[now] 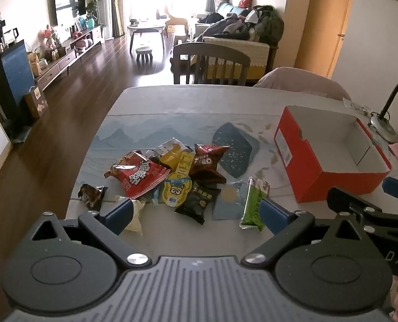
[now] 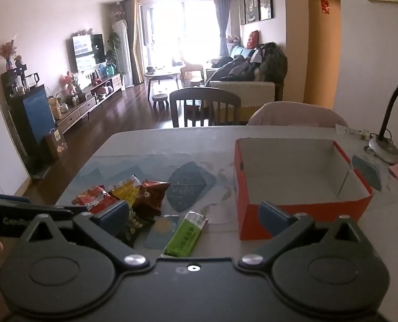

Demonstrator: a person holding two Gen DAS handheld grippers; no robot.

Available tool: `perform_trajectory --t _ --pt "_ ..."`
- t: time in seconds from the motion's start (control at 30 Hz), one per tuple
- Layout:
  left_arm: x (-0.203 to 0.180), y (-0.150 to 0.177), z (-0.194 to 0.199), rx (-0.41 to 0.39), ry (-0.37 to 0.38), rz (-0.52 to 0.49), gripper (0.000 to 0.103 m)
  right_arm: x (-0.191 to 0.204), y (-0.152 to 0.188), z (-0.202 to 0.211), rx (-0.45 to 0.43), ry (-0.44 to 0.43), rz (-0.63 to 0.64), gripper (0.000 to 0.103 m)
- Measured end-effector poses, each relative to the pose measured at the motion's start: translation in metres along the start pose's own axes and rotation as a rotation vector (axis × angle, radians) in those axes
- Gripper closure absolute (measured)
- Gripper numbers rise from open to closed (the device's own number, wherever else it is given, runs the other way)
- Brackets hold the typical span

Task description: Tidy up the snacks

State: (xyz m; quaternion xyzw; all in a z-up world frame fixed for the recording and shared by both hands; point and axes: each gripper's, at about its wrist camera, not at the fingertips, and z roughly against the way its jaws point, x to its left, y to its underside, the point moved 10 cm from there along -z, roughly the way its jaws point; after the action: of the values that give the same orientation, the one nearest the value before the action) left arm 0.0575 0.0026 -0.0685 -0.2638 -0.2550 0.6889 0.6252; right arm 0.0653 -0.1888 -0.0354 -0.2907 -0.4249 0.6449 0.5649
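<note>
So both grippers are hanging back at the near edge of the table (image 1: 150, 102), nothing picked up so far. The left gripper (image 1: 196, 212) has its fingers spread wide with nothing between them, and it's pointed right at the snack pile (image 1: 169, 177), which sits loose on the patterned mat toward the left-centre of the table. The right gripper (image 2: 193, 213) is just as wide open and empty, lined up more with the green packet (image 2: 187, 234) that lies on its own, a bit apart from the heap and near the red box (image 2: 301, 185). That box is open on top, white inside, no snacks in it, sitting on the right side. My guess is that's where everything's meant to go, so the split makes sense: left takes the pile, right grabs the stray one closest to the box.
</note>
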Motion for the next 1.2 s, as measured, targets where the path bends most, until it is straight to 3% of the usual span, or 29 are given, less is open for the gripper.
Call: perform_trajectory --t 1.2 --pt "0.006 0.0019 0.0041 -0.009 0.003 0.001 0.002 0.0077 0.0011 0.0069 0.013 0.029 -0.004 0.001"
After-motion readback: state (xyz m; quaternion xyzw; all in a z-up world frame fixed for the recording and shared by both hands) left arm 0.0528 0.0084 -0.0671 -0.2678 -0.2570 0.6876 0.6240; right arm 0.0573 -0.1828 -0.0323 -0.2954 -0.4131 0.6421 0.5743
